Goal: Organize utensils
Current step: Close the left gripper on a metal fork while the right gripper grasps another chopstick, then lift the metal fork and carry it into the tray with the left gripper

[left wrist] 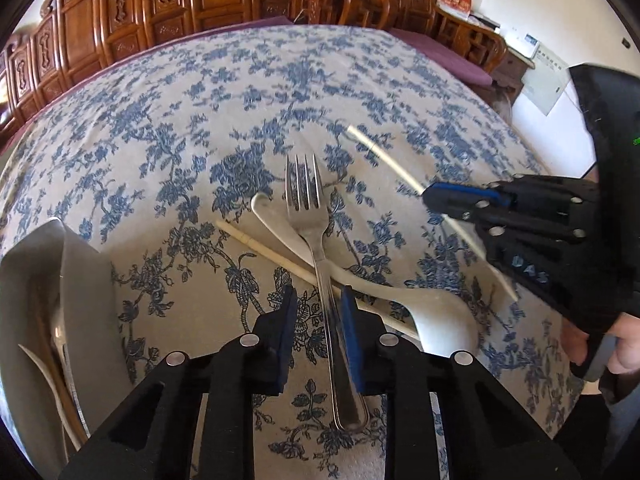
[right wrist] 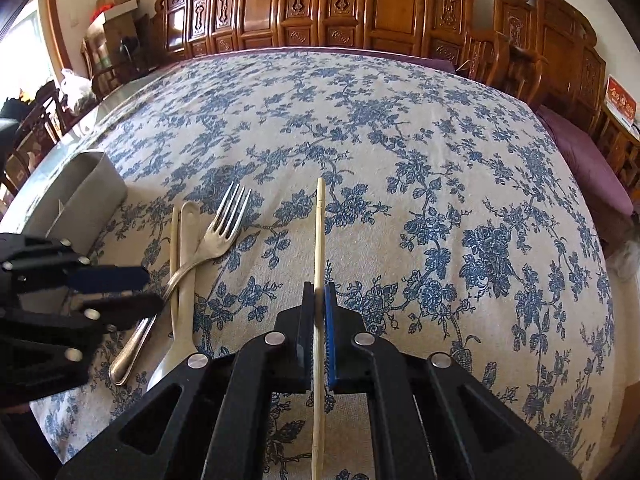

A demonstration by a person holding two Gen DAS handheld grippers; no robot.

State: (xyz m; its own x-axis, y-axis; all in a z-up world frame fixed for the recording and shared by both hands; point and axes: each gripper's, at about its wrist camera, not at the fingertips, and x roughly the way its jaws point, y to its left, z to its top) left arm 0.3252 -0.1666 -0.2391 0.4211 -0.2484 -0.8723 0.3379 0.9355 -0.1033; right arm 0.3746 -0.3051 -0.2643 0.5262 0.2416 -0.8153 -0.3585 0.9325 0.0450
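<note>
A steel fork (left wrist: 306, 216) lies on the flowered tablecloth, crossing a white spoon (left wrist: 436, 320) and a pale chopstick (left wrist: 272, 252). My left gripper (left wrist: 319, 296) straddles the fork's handle. The right pad sits close against it, a gap shows at the left pad, and the fork still rests on the cloth. In the right wrist view my right gripper (right wrist: 319, 286) is shut on a second chopstick (right wrist: 319, 232), which points away above the table. In that view the left gripper (right wrist: 154, 290) reaches in from the left over the fork (right wrist: 224, 228) and spoon (right wrist: 186, 280).
A grey utensil holder (left wrist: 80, 280) stands at the left with a spoon and sticks inside, and appears again (right wrist: 92, 188) in the right wrist view. A hand (left wrist: 624, 344) grips the right tool. Carved wooden chairs (right wrist: 304, 4) ring the far edge of the table.
</note>
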